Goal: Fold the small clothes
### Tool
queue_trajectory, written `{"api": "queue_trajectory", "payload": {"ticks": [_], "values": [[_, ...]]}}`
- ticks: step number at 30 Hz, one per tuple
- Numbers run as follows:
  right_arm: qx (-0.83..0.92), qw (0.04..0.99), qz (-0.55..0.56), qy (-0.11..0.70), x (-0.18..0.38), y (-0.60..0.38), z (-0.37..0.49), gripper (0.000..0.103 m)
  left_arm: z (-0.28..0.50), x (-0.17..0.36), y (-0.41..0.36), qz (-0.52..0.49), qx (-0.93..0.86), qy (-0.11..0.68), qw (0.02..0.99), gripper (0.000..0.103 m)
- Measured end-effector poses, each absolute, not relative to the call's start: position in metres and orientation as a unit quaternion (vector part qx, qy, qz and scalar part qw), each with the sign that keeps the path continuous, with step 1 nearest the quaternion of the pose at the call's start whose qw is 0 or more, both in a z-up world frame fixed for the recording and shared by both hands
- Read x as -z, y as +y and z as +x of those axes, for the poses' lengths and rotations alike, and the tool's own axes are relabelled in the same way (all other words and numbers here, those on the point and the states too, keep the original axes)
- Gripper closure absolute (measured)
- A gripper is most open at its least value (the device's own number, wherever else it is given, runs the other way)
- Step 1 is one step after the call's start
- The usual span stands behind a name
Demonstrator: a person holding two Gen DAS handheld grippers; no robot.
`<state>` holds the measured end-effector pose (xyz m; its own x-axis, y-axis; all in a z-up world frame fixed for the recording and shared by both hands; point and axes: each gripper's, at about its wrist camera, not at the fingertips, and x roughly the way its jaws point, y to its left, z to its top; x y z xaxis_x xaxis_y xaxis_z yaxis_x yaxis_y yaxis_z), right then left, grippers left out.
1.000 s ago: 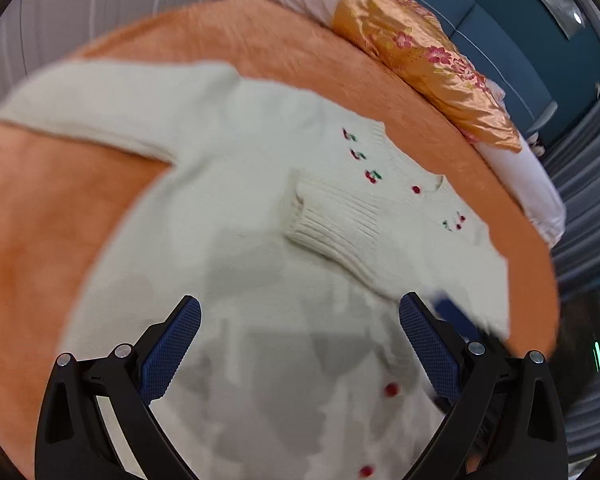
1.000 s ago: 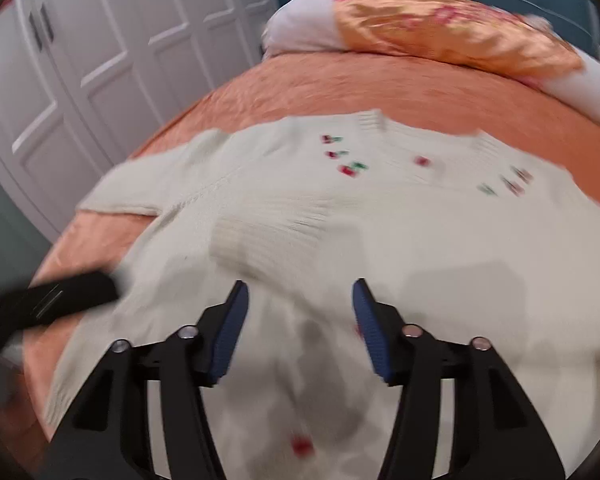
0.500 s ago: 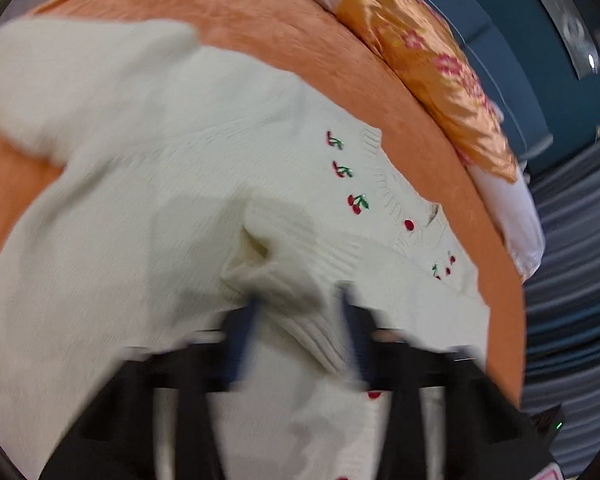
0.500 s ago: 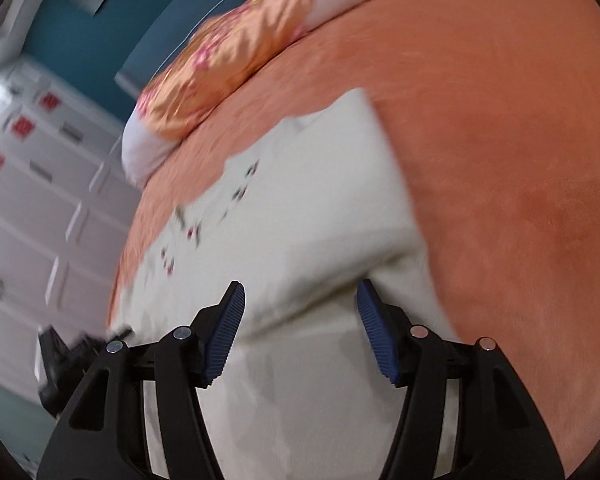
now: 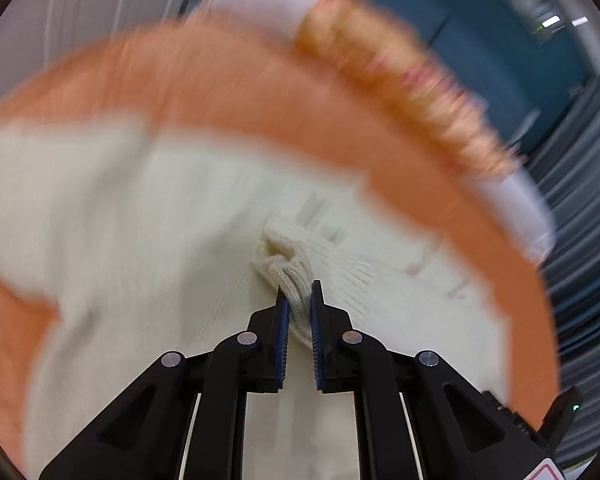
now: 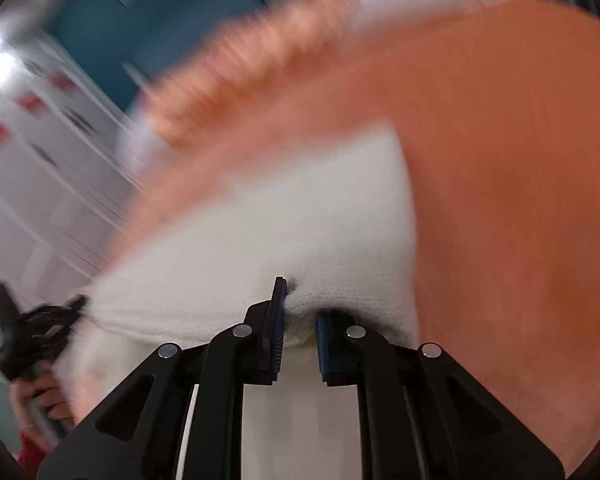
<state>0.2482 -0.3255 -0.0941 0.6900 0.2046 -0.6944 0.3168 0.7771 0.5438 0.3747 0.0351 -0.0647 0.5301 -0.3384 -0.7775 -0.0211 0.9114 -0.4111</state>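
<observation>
A cream knit cardigan [image 5: 140, 216] lies spread on an orange bed cover [image 5: 240, 92]. My left gripper [image 5: 299, 294] is shut on the ribbed cuff of the folded-in sleeve [image 5: 288, 264], which bunches between the blue pads. My right gripper [image 6: 300, 308] is shut on the cardigan's folded right edge [image 6: 340, 292], with the knit draped over the fingertips. The left gripper [image 6: 32, 340] and the hand holding it show at the left in the right wrist view. Both views are blurred by motion.
An orange floral pillow [image 5: 400, 92] on a white one [image 5: 260, 4] lies at the head of the bed. White wardrobe doors [image 6: 32, 184] stand to the left. Bare orange cover [image 6: 520, 200] lies right of the cardigan.
Both grippers have moved down onto the cardigan and shut, the left on the sleeve cuff, the right on the right edge. The right gripper swung from the middle to the right side.
</observation>
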Motion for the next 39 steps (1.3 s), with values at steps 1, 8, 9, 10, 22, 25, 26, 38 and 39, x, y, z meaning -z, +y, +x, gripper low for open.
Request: {"api": "queue_trajectory", "payload": {"ticks": [1, 8, 9, 10, 22, 25, 26, 38, 39], "values": [[0.032, 0.861, 0.339, 0.378, 0.087, -0.327, 0.240, 0.092, 0.371, 0.081, 0.036, -0.183, 0.084, 0.482, 0.853, 0.095], [0.080, 0.891, 0.295, 0.336, 0.035, -0.346, 0.212, 0.085, 0.353, 0.096, 0.038, -0.179, 0.096, 0.416, 0.886, 0.087], [0.081, 0.890, 0.296, 0.337, 0.033, -0.353, 0.221, 0.082, 0.353, 0.097, 0.039, -0.184, 0.097, 0.411, 0.887, 0.087], [0.080, 0.886, 0.299, 0.346, 0.034, -0.362, 0.235, 0.069, 0.352, 0.098, 0.040, -0.188, 0.099, 0.407, 0.888, 0.087], [0.058, 0.882, 0.301, 0.358, 0.050, -0.386, 0.344, 0.089, 0.353, 0.101, 0.037, -0.195, 0.106, 0.391, 0.893, 0.086], [0.094, 0.874, 0.291, 0.378, 0.071, -0.391, 0.338, 0.089, 0.353, 0.103, 0.036, -0.191, 0.106, 0.389, 0.895, 0.086], [0.101, 0.855, 0.290, 0.419, 0.092, -0.392, 0.343, 0.088, 0.352, 0.103, 0.036, -0.190, 0.105, 0.389, 0.895, 0.086], [0.026, 0.904, 0.122, 0.409, 0.049, -0.273, 0.276, 0.089, 0.351, 0.102, 0.035, -0.180, 0.100, 0.389, 0.898, 0.086], [0.041, 0.899, 0.112, 0.421, 0.059, -0.276, 0.273, 0.089, 0.350, 0.102, 0.035, -0.179, 0.099, 0.390, 0.898, 0.086]]}}
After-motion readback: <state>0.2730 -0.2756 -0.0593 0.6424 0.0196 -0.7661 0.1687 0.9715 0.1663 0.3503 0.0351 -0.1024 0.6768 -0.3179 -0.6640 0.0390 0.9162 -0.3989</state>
